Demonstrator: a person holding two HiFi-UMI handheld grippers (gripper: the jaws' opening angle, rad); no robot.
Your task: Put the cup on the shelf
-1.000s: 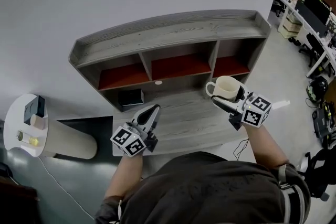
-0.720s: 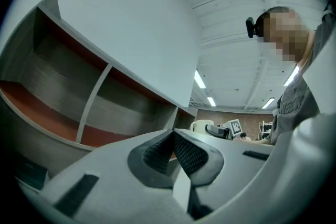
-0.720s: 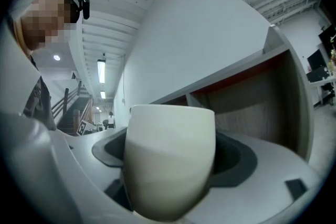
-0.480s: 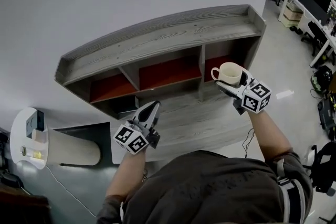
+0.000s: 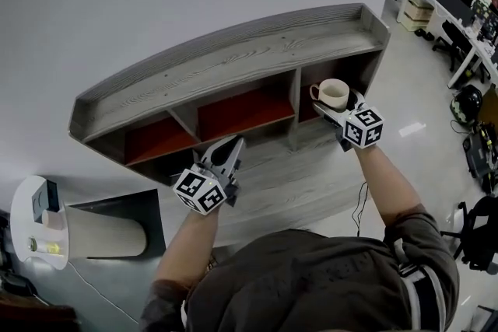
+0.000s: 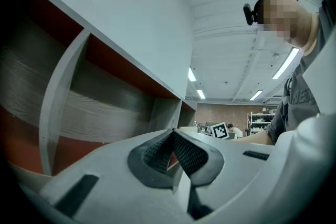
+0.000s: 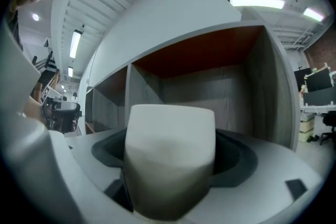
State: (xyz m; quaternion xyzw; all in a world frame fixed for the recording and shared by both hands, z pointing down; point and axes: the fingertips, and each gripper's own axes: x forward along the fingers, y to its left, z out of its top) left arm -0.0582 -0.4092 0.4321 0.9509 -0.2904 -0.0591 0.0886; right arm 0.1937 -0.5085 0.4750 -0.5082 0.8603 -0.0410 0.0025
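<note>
I hold the cream ceramic cup with a handle (image 5: 333,93) in my right gripper (image 5: 337,108). Its jaws stand wide apart and press on the two sides of the cup (image 7: 170,155), which is upright with its mouth up. In the head view its handle points to the middle of the shelf.

One second ago the cup was lower in the picture, above the grey wooden desk (image 5: 288,175) and near that desk's right edge. Now it is higher and closer to the grey wooden shelf with three compartments and red inner panels (image 5: 233,66). It is in front of the opening of the right compartment (image 5: 309,82), between the divider and the right side wall. In the right gripper view this compartment (image 7: 220,81) opens straight ahead of the cup. I cannot tell if the cup has already passed the front edge of the compartment. It does not stand on anything; only my jaws carry it.

My left gripper (image 5: 231,145) is empty, and its jaws are pressed together at the tips (image 6: 173,131), the same as before. It has come a little forward and is now above the desk, just before the lower edge of the shelf, below the middle compartment.

At the left edge of the head view there is a white round side table (image 5: 23,241).
</note>
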